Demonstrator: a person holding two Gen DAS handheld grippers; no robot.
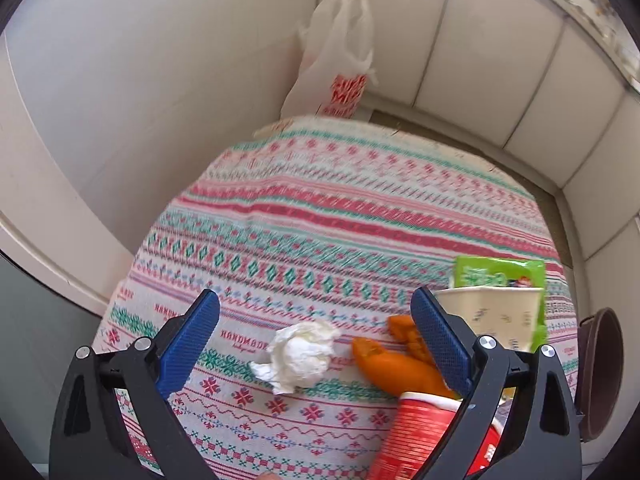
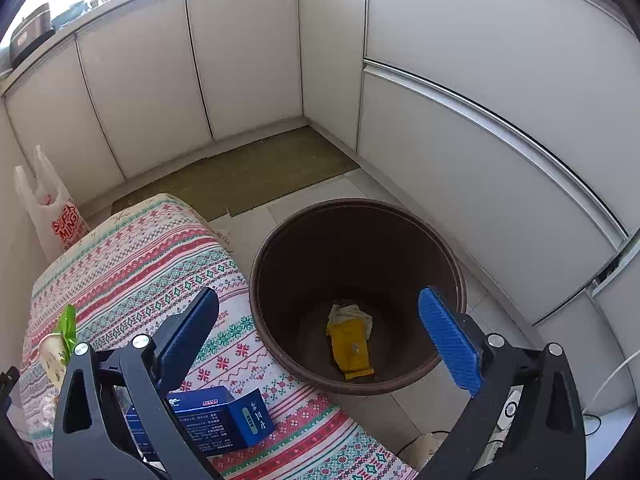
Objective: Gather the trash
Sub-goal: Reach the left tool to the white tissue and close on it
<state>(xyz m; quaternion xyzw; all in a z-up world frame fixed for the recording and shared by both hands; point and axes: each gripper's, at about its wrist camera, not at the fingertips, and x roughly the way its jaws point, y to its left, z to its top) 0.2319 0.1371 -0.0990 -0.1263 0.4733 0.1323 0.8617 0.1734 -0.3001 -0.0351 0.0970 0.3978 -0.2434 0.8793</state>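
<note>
While the left tool (image 1: 316, 320) hangs over the patterned tabletop (image 1: 320, 208) with its blue-padded fingers (image 1: 192, 340) spread wide and gripping nothing, a crumpled white tissue (image 1: 300, 354) lies in the lower middle of the left wrist view, between them. Just right of it sit orange peel pieces (image 1: 394, 362), partly hidden by the right-hand finger. Lower right, a red ribbed paper cup (image 1: 420, 436) lies on its side, and above it stands a cream paper cup (image 1: 488, 312) with a green snack wrapper (image 1: 500, 272) behind it. A white plastic bag (image 1: 340, 60) (red lettering on it) stands at the top centre, beyond the far edge of the cloth.

In the right wrist view, a blue carton (image 2: 216, 420) rests on the cloth at lower left, near the tabletop's edge. The right tool (image 2: 320, 328) is likewise spread apart and empty, poised above a brown round bin (image 2: 360, 240) on the floor at centre. At the bin's bottom lies a yellow packet (image 2: 352, 352) with a bit of crumpled paper at its upper end.
</note>
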